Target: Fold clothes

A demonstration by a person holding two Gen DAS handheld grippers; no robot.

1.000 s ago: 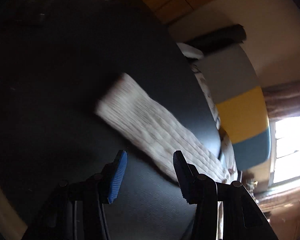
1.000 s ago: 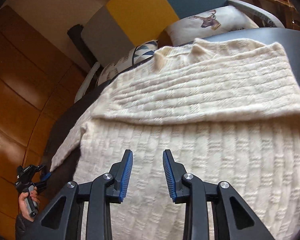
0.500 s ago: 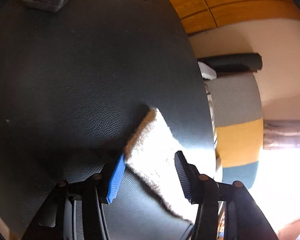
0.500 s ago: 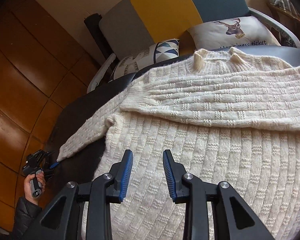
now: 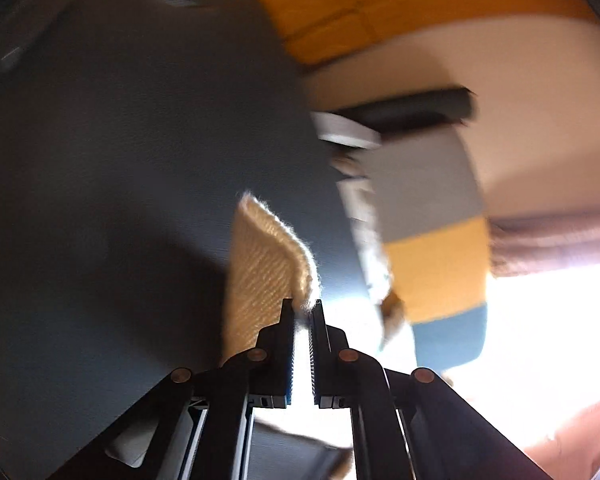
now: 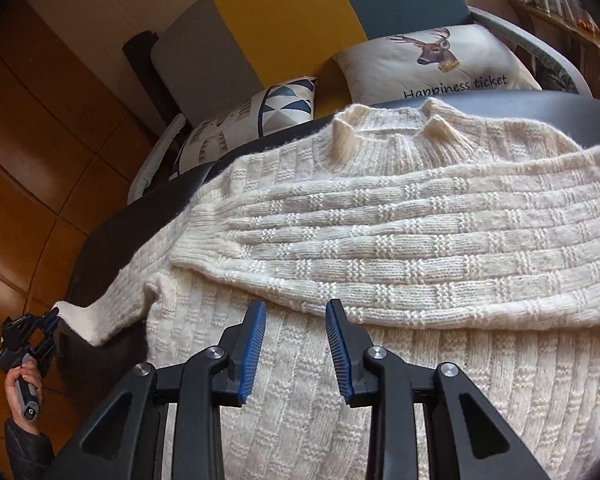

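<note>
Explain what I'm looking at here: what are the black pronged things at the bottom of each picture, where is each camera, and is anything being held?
There is no robot. A person carries a hand-held tool in each hand, and each tool has a wide-angle camera looking forward along its two fingers. The black prongs are those tongs.

The left tongs have just been closing and now pinch the cuff of the cream sweater's sleeve. The other camera shows the same thing from afar: a hand holding that tool at the sleeve's end.

The right tongs hover open over the sweater, holding nothing. The sweater lies on a dark table, with its other sleeve already folded across the chest. Behind the table are a sofa and cushions.
</note>
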